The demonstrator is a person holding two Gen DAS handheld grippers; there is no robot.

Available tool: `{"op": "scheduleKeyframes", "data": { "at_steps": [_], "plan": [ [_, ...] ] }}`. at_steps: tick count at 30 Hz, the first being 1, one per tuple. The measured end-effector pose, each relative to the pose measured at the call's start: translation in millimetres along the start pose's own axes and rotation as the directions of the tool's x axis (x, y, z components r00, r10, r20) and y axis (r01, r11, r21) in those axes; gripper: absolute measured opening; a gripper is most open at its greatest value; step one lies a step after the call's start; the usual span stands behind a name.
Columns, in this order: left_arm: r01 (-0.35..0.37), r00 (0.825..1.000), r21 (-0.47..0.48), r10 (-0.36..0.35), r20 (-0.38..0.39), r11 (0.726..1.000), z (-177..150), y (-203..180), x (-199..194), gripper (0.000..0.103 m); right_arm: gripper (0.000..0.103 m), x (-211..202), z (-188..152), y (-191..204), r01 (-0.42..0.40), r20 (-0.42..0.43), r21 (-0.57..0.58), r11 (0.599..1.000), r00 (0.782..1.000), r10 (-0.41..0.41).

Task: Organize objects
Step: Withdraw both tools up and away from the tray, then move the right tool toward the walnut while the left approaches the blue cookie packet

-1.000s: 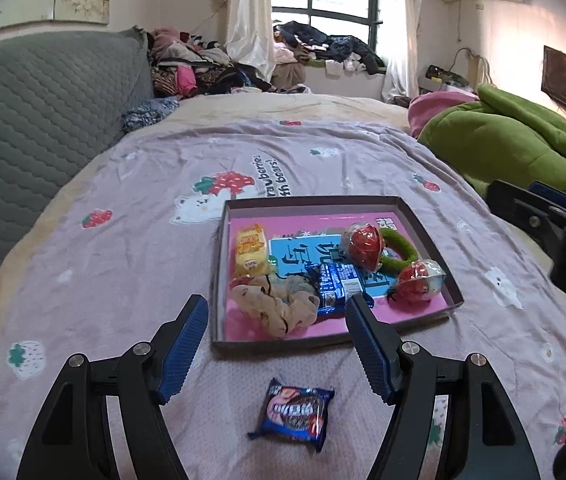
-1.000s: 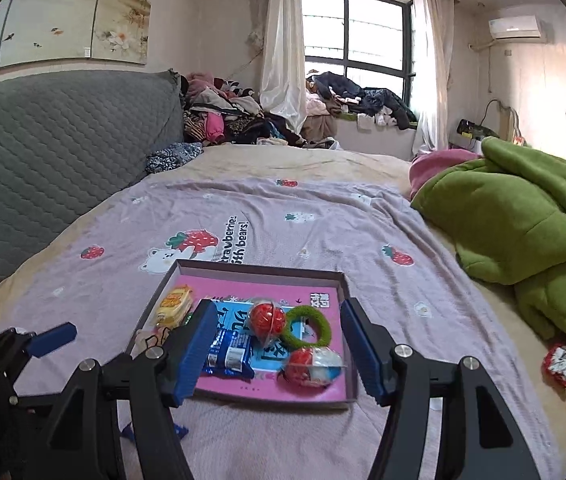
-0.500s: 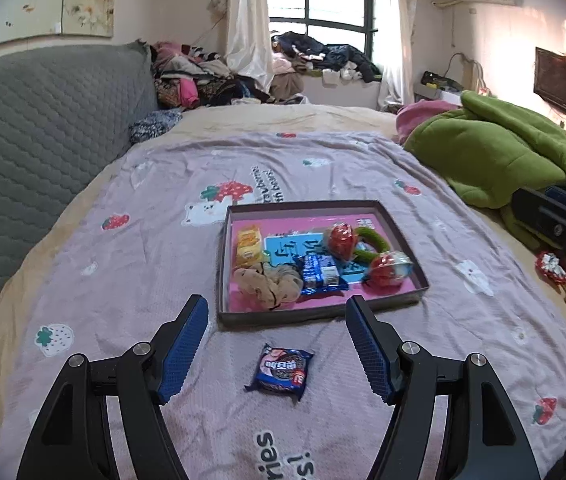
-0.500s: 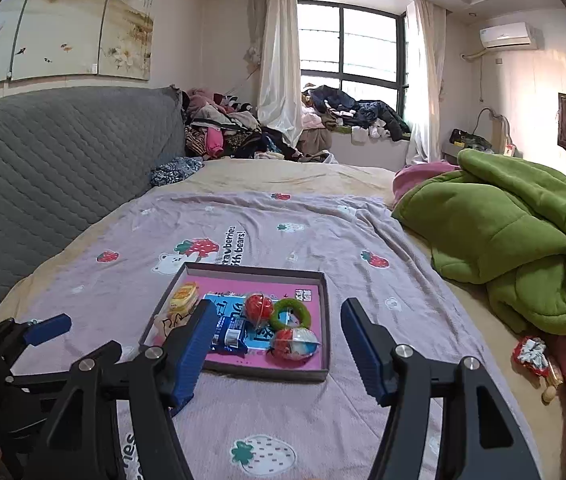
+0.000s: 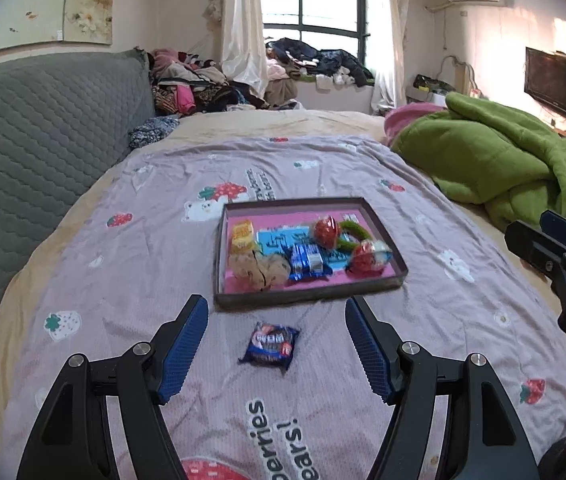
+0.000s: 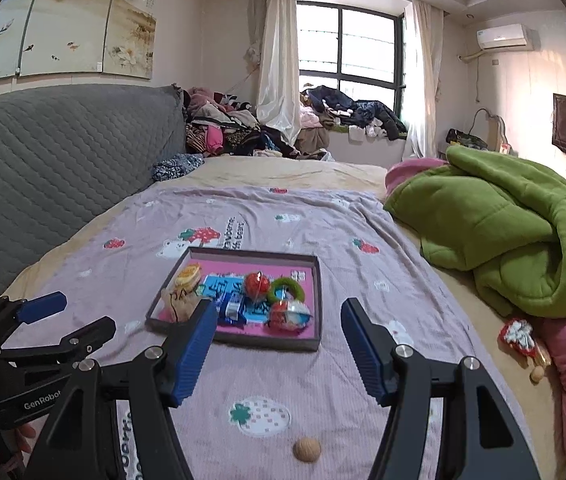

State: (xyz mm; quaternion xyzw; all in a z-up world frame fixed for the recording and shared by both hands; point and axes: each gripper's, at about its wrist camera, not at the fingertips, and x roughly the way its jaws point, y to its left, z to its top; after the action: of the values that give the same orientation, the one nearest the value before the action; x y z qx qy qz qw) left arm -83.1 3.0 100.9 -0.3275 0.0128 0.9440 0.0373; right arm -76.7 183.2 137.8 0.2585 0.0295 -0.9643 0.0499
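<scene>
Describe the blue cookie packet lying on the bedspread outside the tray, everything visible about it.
The blue cookie packet is a small, glossy, sealed wrapper, dark blue with crimped ends and a picture of dark sandwich cookies under a pale logo. It lies flat and slightly skewed on the lilac bedspread, just in front of the tray but apart from it. It sits ahead of the open left gripper, between its finger lines, and nothing grips or touches it. The right wrist view does not show it.

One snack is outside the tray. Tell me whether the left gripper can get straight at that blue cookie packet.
Probably yes. The left gripper is open, and the blue cookie packet lies flat on the bedsheet between its fingers, short of the tray, with nothing over it.
</scene>
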Motion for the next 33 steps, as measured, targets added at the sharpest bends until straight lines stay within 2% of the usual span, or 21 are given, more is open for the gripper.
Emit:
{"op": "scheduleKeyframes", "data": {
  "at_steps": [6, 17, 33],
  "plan": [
    [0.013, 0.999, 0.009, -0.013, -0.040, 1.000, -28, -2, 4, 0.073, 0.064, -8, -33, -3, 0.003, -0.038, 0.001, 1.000, 0.999, -0.003],
    [0.022, 0.996, 0.016, -0.021, -0.088, 1.000, -69, -3, 27, 0.073, 0.064, 7, -94, -7, 0.025, -0.140, -0.002, 1.000, 0.990, -0.025],
    [0.029, 0.986, 0.006, -0.027, -0.163, 1.000, -88, 1, 67, 0.073, 0.064, 34, -129, -8, 0.028, -0.215, 0.019, 0.999, 0.976, -0.023]
  ]
}}
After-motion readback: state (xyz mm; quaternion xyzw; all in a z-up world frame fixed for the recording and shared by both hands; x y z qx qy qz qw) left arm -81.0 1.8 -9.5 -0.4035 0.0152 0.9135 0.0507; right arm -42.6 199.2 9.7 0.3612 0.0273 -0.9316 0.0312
